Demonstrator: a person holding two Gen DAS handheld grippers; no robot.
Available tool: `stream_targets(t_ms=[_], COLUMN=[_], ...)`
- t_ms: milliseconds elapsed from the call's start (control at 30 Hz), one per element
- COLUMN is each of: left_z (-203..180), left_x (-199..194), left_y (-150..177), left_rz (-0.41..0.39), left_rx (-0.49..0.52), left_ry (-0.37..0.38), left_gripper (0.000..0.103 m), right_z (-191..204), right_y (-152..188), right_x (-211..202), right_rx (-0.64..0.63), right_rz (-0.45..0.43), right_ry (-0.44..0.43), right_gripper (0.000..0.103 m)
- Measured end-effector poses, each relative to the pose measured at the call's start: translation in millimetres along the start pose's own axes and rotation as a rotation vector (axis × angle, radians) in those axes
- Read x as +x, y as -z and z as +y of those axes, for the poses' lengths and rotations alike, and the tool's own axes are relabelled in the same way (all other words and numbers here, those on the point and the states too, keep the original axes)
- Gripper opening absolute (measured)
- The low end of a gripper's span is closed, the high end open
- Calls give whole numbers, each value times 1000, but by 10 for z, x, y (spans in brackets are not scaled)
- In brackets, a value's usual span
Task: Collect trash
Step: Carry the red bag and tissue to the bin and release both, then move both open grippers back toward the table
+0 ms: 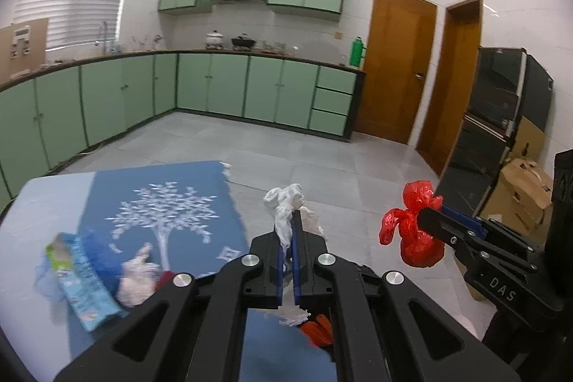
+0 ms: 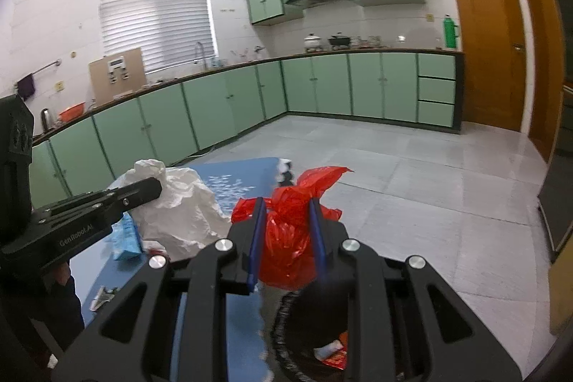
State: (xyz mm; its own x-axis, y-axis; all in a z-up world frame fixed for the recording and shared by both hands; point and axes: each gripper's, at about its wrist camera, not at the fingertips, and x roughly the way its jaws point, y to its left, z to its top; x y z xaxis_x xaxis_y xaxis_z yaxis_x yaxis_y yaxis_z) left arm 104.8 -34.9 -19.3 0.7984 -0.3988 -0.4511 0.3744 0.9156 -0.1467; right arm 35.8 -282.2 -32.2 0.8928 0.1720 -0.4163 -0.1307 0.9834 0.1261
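Observation:
My left gripper (image 1: 290, 221) is shut on a crumpled white tissue (image 1: 284, 203), held in the air past the table's right edge. The tissue also shows in the right wrist view (image 2: 179, 203). My right gripper (image 2: 284, 206) is shut on a knotted red plastic bag (image 2: 290, 231), held above a black trash bin (image 2: 286, 339) that has some scraps inside. The red bag also shows in the left wrist view (image 1: 412, 231). More trash lies on the table at the left: a light blue carton (image 1: 84, 274), a white wad (image 1: 136, 278) and blue plastic.
A blue tree-print cloth (image 1: 161, 213) covers the table (image 1: 39, 203). Something orange-red (image 1: 317, 332) shows below my left gripper. Green kitchen cabinets line the far walls. Wooden doors, a dark cabinet and cardboard boxes (image 1: 526, 192) stand at the right. Grey tiled floor lies beyond.

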Motion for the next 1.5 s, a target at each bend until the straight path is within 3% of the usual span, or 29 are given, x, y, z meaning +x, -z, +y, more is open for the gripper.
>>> stream_targets(t_ms=[433,933,1100,1267,1400,1500], left_z=[-481,-721,-696,-622,-556,-471], left_x=[623,1224,1314,1263,1143,1016], left_y=[132,345,367,355,288,224], left_rz=[81,194,227,213,178,146], left_rx=[64,93,73,49,50,43], left_ry=[80,95,116,107,75,40], left_gripper=[4,4,8,51,61,74], right_z=[-753,-1100,-1130,-1166,-1107,-1044], right_y=[345,660,691,718,691,650], right_x=[150,602,721,720,645,564], right_rx=[89,145,163,191,186,184], right_rz=[59,157,185,187,160,132], right_ry=[128,175,203,227,253,268], right_gripper=[23,24,36,50,77,91])
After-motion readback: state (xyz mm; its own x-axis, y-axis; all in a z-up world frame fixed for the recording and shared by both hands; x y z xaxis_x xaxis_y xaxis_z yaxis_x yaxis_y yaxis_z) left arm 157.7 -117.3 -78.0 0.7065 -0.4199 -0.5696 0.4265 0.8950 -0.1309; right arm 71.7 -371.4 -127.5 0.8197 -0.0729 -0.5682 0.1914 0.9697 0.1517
